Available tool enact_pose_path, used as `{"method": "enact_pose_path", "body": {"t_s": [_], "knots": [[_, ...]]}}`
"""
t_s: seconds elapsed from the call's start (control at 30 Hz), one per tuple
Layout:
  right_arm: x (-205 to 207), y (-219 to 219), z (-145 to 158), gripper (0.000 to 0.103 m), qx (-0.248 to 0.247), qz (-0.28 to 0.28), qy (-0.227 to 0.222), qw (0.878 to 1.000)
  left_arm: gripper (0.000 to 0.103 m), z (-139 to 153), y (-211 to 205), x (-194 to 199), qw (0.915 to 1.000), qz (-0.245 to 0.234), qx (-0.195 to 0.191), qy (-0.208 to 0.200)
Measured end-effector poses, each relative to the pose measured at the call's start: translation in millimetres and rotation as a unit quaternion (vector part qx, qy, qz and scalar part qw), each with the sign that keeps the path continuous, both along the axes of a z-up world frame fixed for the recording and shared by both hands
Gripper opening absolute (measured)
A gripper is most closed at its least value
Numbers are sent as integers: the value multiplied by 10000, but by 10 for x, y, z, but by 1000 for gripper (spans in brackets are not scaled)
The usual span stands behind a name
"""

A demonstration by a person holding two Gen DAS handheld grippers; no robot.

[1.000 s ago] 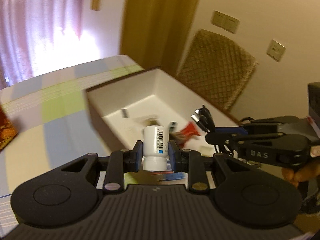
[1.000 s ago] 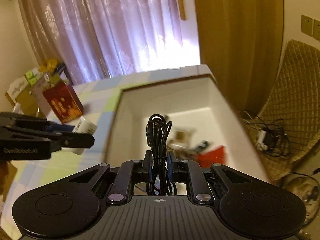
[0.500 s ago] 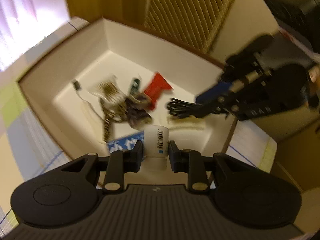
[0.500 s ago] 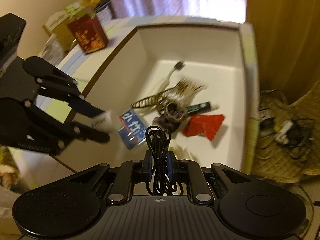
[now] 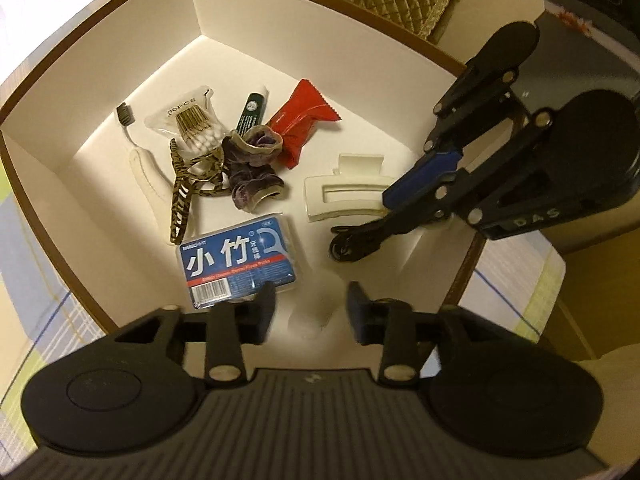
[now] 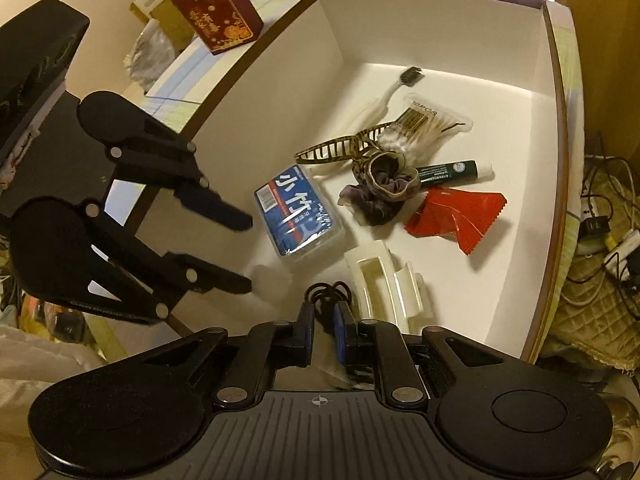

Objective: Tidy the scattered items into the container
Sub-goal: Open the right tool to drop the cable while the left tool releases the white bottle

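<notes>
Grippers hover inside the white box [image 5: 100, 152]: the left gripper [image 5: 311, 307] gapes wide over a blurred white bottle [image 5: 316, 312] (apparently falling), while the right gripper [image 6: 324, 322] pinches the coiled black cable [image 6: 326, 294] low, ready to drop it beside the cream hair claw [image 6: 384, 284]

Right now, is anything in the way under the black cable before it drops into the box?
Mostly no. The right gripper holds the black cable already inside the box, over bare white floor. The cream hair claw lies just beside it, so the cable might land against that.
</notes>
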State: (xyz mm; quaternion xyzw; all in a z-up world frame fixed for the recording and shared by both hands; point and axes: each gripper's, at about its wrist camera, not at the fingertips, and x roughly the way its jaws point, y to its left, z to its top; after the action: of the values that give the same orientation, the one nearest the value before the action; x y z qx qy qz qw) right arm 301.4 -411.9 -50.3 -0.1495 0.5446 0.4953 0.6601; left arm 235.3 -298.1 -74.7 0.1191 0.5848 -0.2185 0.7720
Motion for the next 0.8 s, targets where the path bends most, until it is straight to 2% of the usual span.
{"method": "enact_pose_path", "body": {"t_s": [0.03, 0.07, 0.1, 0.17, 0.23, 0.27, 0.3, 0.33, 0.43, 0.73, 0.77, 0.8], "knots": [[-6, -9, 21, 18, 24, 14, -15, 10000, 40, 5, 0, 1, 10000, 14, 29, 1], [-11, -7, 40, 18, 48, 23, -25, 10000, 46, 12, 1, 0, 10000, 33, 55, -5], [-17, -10, 59, 18, 71, 20, -46, 10000, 56, 20, 6, -5, 9999, 64, 80, -19], [-30, -17, 93, 18, 93, 9, -117, 9999, 66, 45, 10, -18, 9998, 119, 140, -64], [-54, -23, 133, 21, 106, 4, -211, 9997, 67, 69, 2, -38, 9997, 131, 189, -110], [-65, -23, 151, 55, 119, -18, -288, 9995, 67, 80, 1, -47, 9996, 151, 187, -116], [-94, -30, 188, 74, 241, 8, -337, 9991, 69, 92, 0, -54, 9996, 183, 191, -131], [-129, -27, 222, 80, 361, 44, -389, 9986, 70, 105, 0, -60, 9995, 206, 196, -143], [-214, 6, 300, 82, 345, 49, -721, 9968, 72, 153, 6, -88, 9992, 275, 206, -212], [-357, -73, 459, 82, 409, -137, -1064, 9934, 80, 375, -10, -226, 9971, 412, 354, -530], [-389, -100, 487, 89, 411, -168, -1117, 9928, 80, 395, -6, -239, 9968, 449, 364, -554], [-427, -117, 512, 103, 420, -217, -1226, 9913, 81, 414, -3, -251, 9964, 480, 375, -582]]}}
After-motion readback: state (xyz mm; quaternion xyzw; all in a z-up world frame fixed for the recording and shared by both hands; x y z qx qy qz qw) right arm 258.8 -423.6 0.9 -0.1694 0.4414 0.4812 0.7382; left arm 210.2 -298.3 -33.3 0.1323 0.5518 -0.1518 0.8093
